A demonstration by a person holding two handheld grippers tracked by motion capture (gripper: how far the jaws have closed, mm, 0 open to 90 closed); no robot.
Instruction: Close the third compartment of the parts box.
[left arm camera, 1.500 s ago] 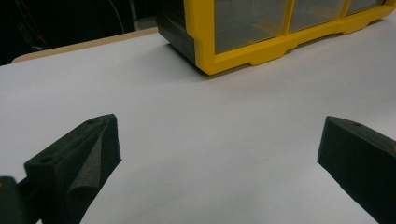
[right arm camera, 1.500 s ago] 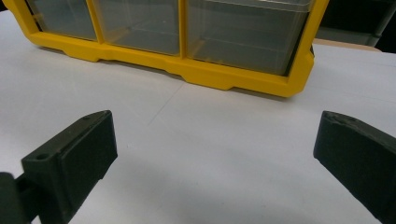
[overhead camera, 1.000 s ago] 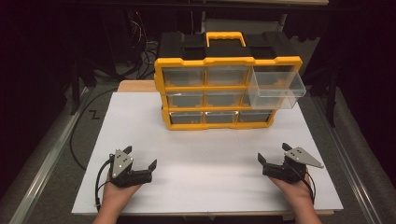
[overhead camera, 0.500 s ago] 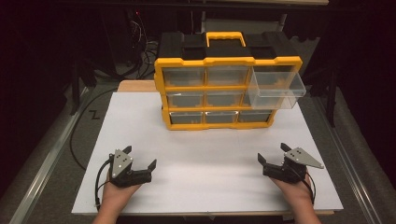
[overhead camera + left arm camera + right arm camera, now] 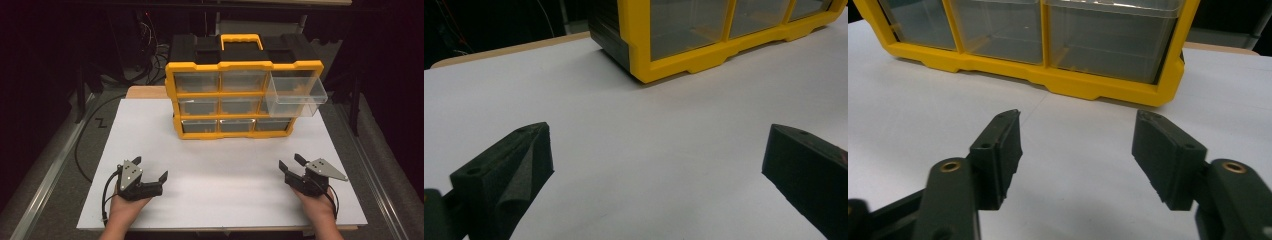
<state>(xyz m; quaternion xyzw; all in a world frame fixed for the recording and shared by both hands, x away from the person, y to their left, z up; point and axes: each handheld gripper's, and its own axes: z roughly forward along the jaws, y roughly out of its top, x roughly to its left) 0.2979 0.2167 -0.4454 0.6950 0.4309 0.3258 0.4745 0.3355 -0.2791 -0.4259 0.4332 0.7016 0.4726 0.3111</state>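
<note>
A yellow and black drawer cabinet (image 5: 235, 95) with clear drawers stands at the back middle of the white table (image 5: 220, 170). Its top right drawer (image 5: 296, 96) is pulled out and looks empty. My left gripper (image 5: 149, 169) rests open near the front left, held by a hand, with nothing between its jaws. My right gripper (image 5: 290, 163) rests open near the front right, also holding nothing. In the left gripper view the left gripper (image 5: 656, 150) faces the cabinet's lower left corner (image 5: 644, 65). In the right gripper view the right gripper (image 5: 1078, 135) points at the bottom row of drawers (image 5: 1108, 45).
A black cable (image 5: 82, 145) trails off the table's left side onto the grey floor. A wooden board edge (image 5: 145, 92) shows behind the white surface at the left. Dark surroundings ring the table. Bare white surface lies between the two grippers and the cabinet.
</note>
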